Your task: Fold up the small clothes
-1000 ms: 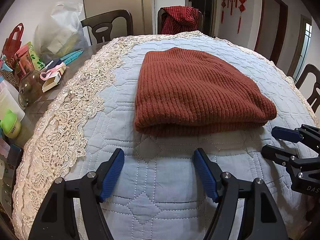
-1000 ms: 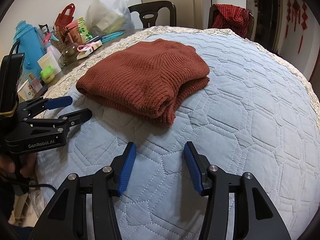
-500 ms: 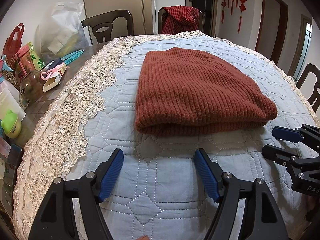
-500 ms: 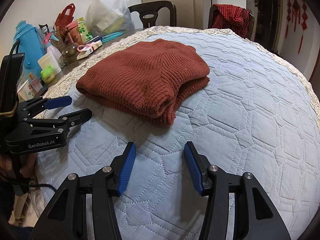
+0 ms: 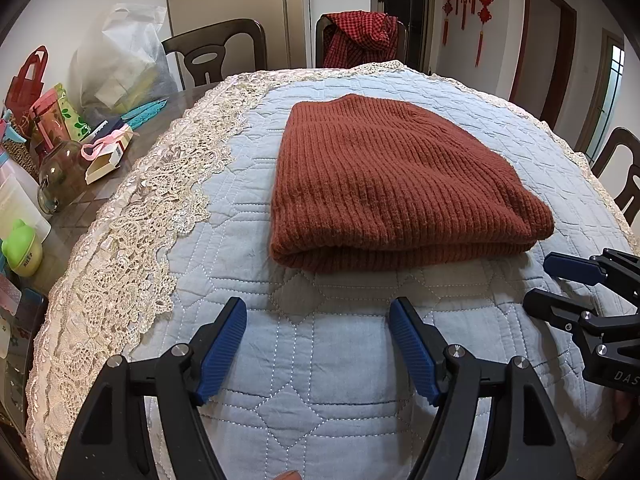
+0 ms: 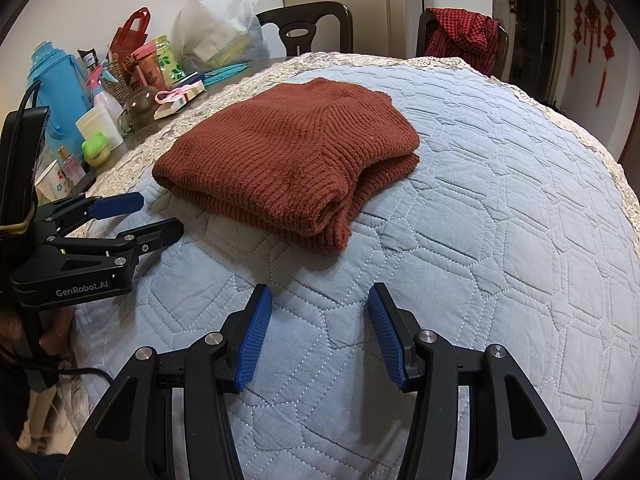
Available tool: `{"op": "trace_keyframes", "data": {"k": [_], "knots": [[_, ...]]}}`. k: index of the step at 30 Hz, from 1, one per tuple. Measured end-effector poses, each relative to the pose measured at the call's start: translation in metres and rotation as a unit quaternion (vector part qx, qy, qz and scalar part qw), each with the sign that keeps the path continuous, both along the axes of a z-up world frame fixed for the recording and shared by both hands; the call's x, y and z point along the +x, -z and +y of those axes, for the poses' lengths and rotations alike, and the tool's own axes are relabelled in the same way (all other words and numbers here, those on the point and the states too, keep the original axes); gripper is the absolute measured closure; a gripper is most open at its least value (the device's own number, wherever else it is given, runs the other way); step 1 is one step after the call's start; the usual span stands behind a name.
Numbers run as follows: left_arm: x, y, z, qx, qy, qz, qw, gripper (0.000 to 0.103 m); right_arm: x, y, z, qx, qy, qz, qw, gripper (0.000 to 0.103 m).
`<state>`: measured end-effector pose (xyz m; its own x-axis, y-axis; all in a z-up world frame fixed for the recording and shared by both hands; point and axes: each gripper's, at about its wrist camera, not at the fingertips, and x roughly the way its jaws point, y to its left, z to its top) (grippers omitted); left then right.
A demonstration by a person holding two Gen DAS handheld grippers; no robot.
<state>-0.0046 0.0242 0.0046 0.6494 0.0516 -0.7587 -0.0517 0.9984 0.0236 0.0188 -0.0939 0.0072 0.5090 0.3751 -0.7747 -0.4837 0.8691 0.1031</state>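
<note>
A rust-red knit sweater (image 5: 392, 184) lies folded in a thick rectangle on the blue quilted cloth (image 5: 320, 360); it also shows in the right wrist view (image 6: 292, 160). My left gripper (image 5: 318, 320) is open and empty, a short way in front of the sweater's folded edge. My right gripper (image 6: 320, 308) is open and empty, in front of the sweater's near corner. Each gripper shows in the other's view: the right one (image 5: 560, 284) at the right edge, the left one (image 6: 148, 216) at the left, both apart from the sweater.
A lace border (image 5: 132, 248) edges the quilt at the left. Beyond it stand a glass jar (image 5: 60, 184), a green bottle (image 5: 22, 248), a blue thermos (image 6: 60, 88), gift bags and a white plastic bag (image 5: 120, 56). Chairs stand behind the table, one draped with a red checked garment (image 5: 360, 40).
</note>
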Motion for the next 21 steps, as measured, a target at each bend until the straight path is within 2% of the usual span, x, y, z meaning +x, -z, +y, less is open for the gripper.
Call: {"op": "trace_keyframes", "data": {"k": [21], "knots": [[-0.0004, 0.0004, 0.0009, 0.003, 0.001, 0.001, 1.0000, 0.026, 0.0000, -0.0003, -0.0002, 0.000, 0.000, 0.000, 1.000, 0.052]]}}
